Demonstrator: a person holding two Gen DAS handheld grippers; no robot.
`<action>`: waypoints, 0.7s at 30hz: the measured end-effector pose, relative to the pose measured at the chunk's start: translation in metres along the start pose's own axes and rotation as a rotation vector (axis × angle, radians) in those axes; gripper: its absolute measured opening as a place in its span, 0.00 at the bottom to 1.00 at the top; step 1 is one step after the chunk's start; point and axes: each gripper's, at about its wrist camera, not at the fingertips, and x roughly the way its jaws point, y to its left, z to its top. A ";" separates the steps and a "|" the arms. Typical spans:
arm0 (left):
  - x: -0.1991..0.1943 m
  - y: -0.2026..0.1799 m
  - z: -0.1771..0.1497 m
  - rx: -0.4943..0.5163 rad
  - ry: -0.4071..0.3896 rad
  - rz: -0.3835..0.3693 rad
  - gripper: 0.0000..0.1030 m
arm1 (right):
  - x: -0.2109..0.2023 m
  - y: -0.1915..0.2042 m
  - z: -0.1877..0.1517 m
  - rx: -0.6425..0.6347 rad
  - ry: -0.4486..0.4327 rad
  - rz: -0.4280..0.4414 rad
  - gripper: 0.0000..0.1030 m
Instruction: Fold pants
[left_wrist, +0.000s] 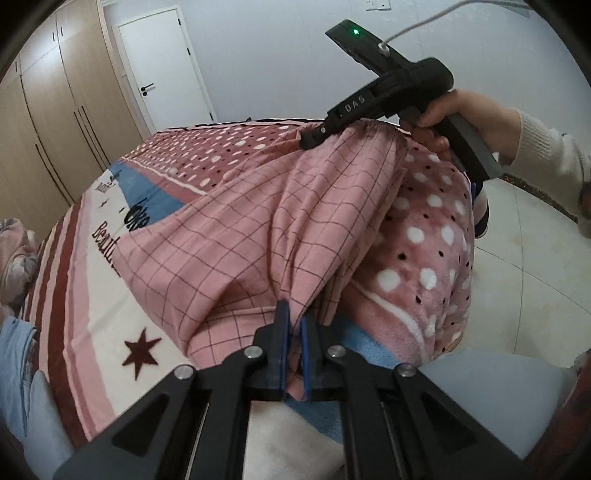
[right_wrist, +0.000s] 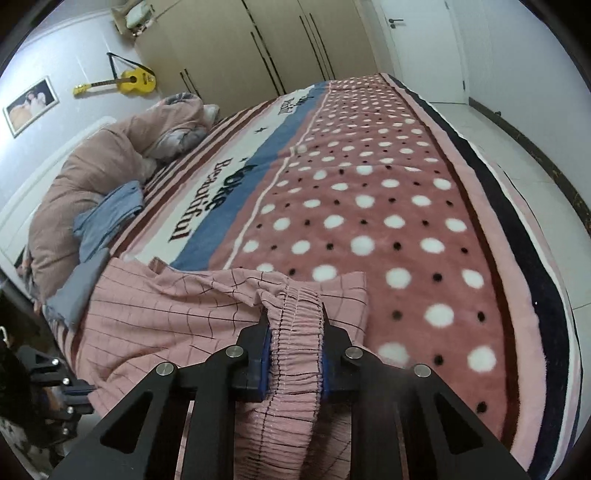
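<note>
Pink checked pajama pants (left_wrist: 236, 236) draped over the polka-dot blanket (right_wrist: 388, 206) on the bed, lifted at two spots. Left tool (left_wrist: 294, 325) pinched narrow on a bunched fold of the pants' fabric, near the blanket's edge. Right tool (right_wrist: 295, 332) clamped on the gathered elastic waistband (right_wrist: 295, 354), raised above the blanket. Folded blue garment (right_wrist: 107, 214) beside the blanket's striped end, touching a rumpled brown duvet (right_wrist: 92, 162).

Thin checked cloth pants (left_wrist: 236, 236), fleecy blanket (right_wrist: 369, 192)
</note>
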 end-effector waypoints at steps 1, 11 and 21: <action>0.000 0.000 0.000 -0.002 0.003 -0.001 0.05 | 0.001 0.001 -0.001 0.000 0.002 -0.004 0.15; -0.048 0.040 -0.001 -0.241 -0.095 -0.061 0.44 | -0.040 0.012 -0.012 -0.059 -0.022 -0.060 0.65; -0.009 0.116 -0.025 -0.720 -0.065 -0.081 0.49 | -0.026 -0.010 -0.050 0.032 0.055 -0.008 0.70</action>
